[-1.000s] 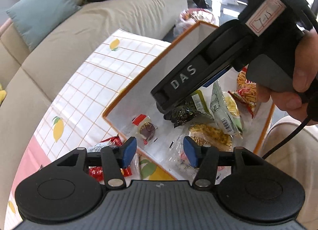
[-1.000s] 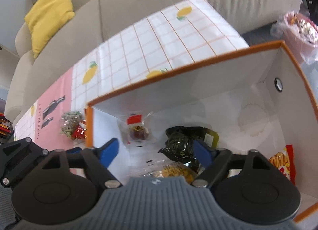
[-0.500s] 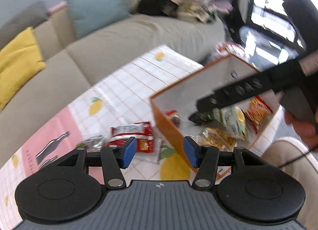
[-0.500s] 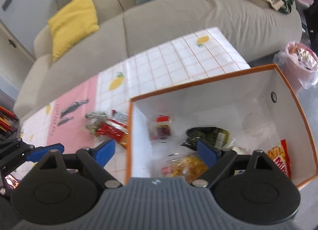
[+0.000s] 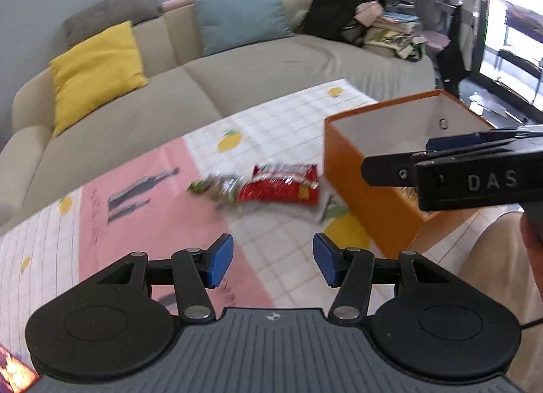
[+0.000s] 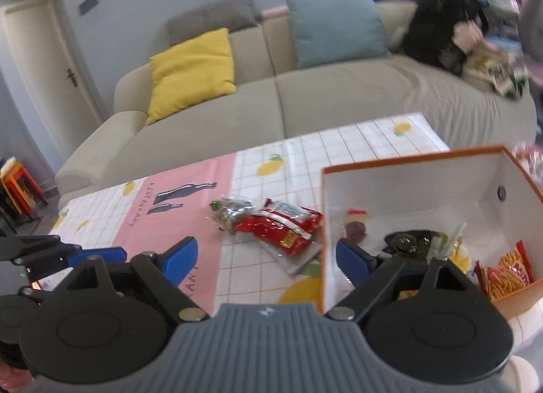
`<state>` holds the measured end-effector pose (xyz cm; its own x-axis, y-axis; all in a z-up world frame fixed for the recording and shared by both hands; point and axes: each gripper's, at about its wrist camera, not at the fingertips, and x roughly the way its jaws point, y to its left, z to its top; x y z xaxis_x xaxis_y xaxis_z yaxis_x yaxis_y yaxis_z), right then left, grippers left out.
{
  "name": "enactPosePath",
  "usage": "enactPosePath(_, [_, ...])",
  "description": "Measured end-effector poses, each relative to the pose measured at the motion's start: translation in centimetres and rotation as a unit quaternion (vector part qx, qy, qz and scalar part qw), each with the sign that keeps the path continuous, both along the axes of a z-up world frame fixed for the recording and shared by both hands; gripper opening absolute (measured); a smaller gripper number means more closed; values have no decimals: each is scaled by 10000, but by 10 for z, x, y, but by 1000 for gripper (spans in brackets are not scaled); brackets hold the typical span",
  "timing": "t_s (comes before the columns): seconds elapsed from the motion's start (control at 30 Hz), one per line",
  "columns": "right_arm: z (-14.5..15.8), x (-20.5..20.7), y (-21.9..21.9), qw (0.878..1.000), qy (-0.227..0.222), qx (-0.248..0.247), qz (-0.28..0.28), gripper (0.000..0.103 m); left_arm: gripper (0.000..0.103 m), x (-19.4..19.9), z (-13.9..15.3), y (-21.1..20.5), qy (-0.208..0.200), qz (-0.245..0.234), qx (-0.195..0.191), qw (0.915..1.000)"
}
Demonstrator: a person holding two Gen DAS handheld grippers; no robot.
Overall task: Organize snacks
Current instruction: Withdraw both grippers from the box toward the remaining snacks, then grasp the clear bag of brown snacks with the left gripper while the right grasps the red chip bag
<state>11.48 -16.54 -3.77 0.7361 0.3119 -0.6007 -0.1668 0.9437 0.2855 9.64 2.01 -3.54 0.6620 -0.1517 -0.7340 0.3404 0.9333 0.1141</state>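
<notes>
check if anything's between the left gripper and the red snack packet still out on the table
Nothing visible blocks it. The left gripper is open, with bare tablecloth between it and the red snack packet. A greenish packet lies against its left side, and the orange box stands to its right.

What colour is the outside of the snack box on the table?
Orange outside, white inside; the box shows this best in the left wrist view.
</notes>
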Motion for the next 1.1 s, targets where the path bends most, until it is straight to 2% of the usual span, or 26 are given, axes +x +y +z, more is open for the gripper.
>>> enactPosePath(0.23, [-12, -8, 33, 9985, -170, -244, 461, 82, 64, 1, -18, 30, 234, 327, -312, 9987])
enactPosePath(0.4, [-21, 18, 42, 9962, -98, -450, 734, 81, 64, 17, -17, 41, 172, 166, -404, 9989])
enactPosePath(0.5, [-23, 39, 53, 9914, -141, -796, 1032, 81, 64, 35, -15, 46, 117, 135, -390, 9991])
enactPosePath(0.63, [-27, 70, 67, 9783, -100, -1461, 1466, 81, 64, 63, -16, 49, 124, -90, -382, 9992])
enactPosePath(0.73, [-33, 92, 73, 9678, 14, -1782, 1776, 81, 64, 84, -22, 49, 173, -213, -299, 9992])
enactPosePath(0.9, [-52, 128, 91, 9404, 334, -2493, 2289, 75, 64, 120, -38, 47, 359, -366, -191, 9985])
enactPosePath(1.03, [-68, 153, 103, 9196, 508, -2858, 2648, 75, 64, 149, -54, 48, 573, -370, -296, 9972])
enactPosePath(1.1, [-75, 165, 109, 9091, 638, -2980, 2841, 75, 64, 164, -63, 52, 703, -263, -536, 9957])
